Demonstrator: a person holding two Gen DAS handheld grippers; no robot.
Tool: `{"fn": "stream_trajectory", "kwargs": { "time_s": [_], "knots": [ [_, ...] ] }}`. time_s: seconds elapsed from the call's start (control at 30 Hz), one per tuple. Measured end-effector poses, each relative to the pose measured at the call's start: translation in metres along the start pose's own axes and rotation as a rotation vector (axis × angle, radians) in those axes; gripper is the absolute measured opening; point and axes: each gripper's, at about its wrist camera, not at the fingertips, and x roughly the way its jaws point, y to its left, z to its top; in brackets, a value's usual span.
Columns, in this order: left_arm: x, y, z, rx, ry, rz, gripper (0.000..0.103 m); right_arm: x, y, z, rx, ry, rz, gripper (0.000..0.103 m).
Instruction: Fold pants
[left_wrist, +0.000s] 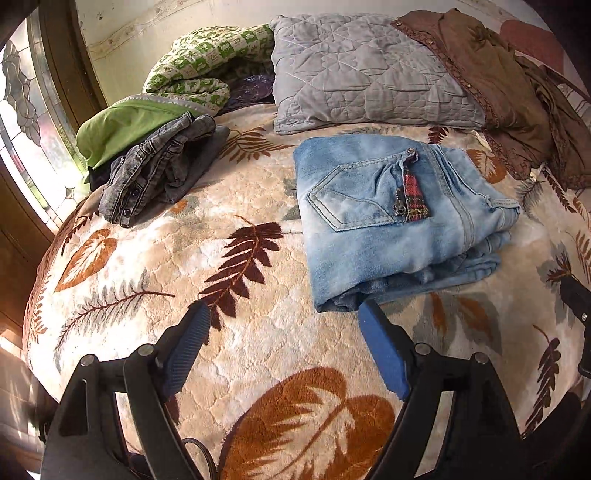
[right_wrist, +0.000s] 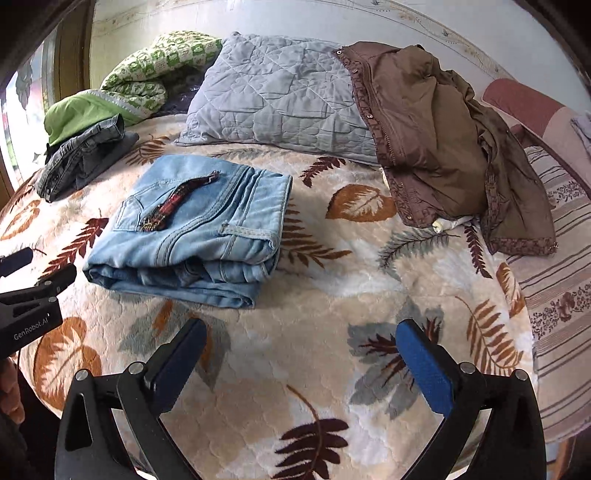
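Folded light-blue jeans (left_wrist: 399, 221) lie on the leaf-patterned bed blanket (left_wrist: 236, 354); left claw (left_wrist: 284, 314) and right claw (right_wrist: 301, 330), at 6 o'clock, both spread apart, empty.

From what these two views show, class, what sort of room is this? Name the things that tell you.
Most likely a bedroom. A leaf-patterned blanket covers a bed, a quilted grey pillow lies at its head, and folded light blue jeans and a brown jacket rest on it.
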Motion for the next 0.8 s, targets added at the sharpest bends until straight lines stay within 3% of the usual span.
{"fn": "stream_trajectory", "kwargs": {
  "time_s": [0.13, 0.33, 0.6, 0.8],
  "knots": [
    [-0.007, -0.001, -0.009, -0.008, 0.007, -0.008, 0.083, -0.012, 0.001, -0.008, -0.026, -0.034, -0.026, 0.103],
    [-0.011, -0.017, -0.023, 0.057, 0.035, -0.009, 0.083, -0.018, -0.007, -0.013, -0.006, -0.036, 0.013, 0.103],
    [-0.023, -0.033, -0.029, 0.089, 0.041, -0.106, 0.083, -0.017, -0.019, -0.023, 0.041, -0.017, 0.035, 0.103],
    [-0.026, -0.042, -0.031, 0.105, 0.052, -0.136, 0.083, -0.016, -0.024, -0.031, 0.062, -0.002, 0.036, 0.103]
  ]
}}
